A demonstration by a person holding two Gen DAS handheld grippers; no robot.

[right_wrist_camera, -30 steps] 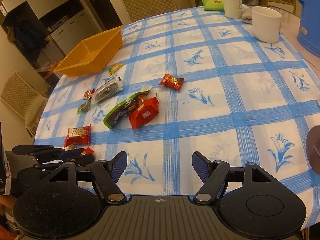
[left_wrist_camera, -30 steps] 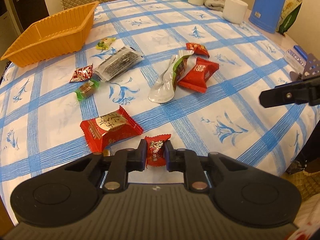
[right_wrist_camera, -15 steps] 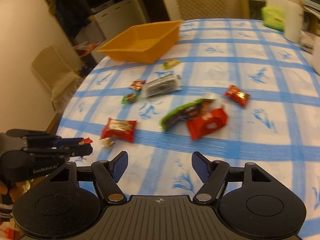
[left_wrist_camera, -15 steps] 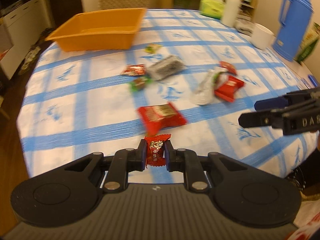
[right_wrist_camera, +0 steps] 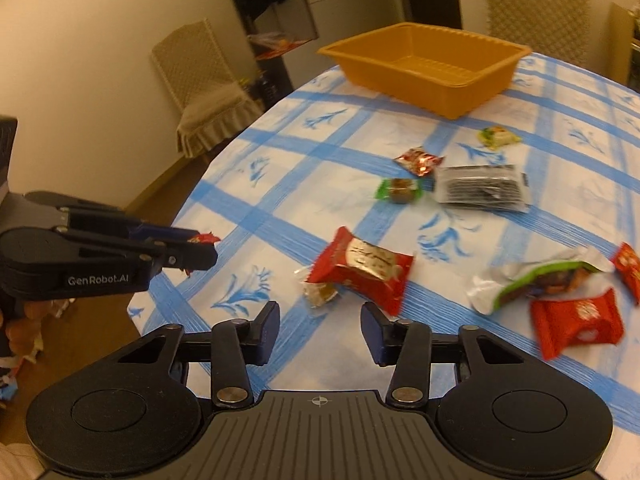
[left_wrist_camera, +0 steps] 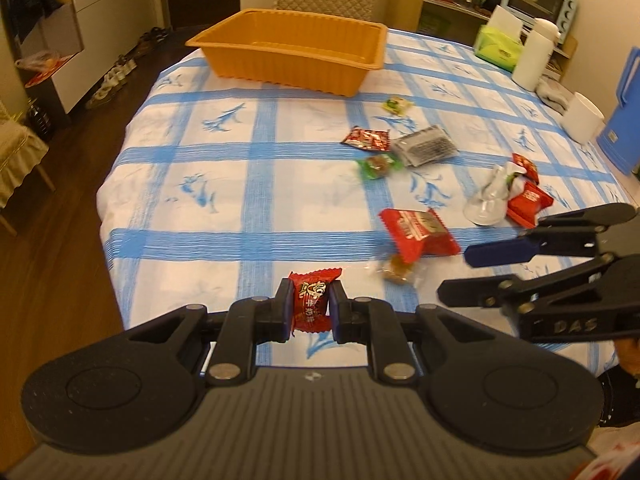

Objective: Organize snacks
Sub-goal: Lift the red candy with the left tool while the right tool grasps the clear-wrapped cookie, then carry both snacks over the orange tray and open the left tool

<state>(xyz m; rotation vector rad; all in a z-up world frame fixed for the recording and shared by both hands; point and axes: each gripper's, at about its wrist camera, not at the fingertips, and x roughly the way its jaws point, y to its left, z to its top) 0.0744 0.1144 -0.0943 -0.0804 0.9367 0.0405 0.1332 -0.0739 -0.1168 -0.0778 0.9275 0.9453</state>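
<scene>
My left gripper (left_wrist_camera: 311, 305) is shut on a small red candy (left_wrist_camera: 314, 300), held above the table's near edge; the same gripper (right_wrist_camera: 200, 246) shows at the left of the right wrist view. My right gripper (right_wrist_camera: 320, 330) has its jaws closing with nothing between them, just short of a small clear-wrapped candy (right_wrist_camera: 320, 292) beside a red pack (right_wrist_camera: 362, 266). That gripper (left_wrist_camera: 460, 276) also enters the left wrist view from the right. An orange tray (left_wrist_camera: 294, 54) stands at the far side, also seen as the tray (right_wrist_camera: 424, 66). Several snacks lie scattered between.
On the blue-checked cloth lie a grey-black pack (right_wrist_camera: 482, 188), a green candy (right_wrist_camera: 398, 191), a green-and-silver wrapper (right_wrist_camera: 536, 278) and a red bar (right_wrist_camera: 576, 322). A white mug (left_wrist_camera: 582, 118), a white bottle (left_wrist_camera: 536, 54) and a blue jug (left_wrist_camera: 624, 116) stand far right. The table edge drops off at left.
Both views swung left, so the orange tray now lies ahead. My right gripper's jaws have narrowed and it has moved close to the red pack. The left still holds the red candy.
</scene>
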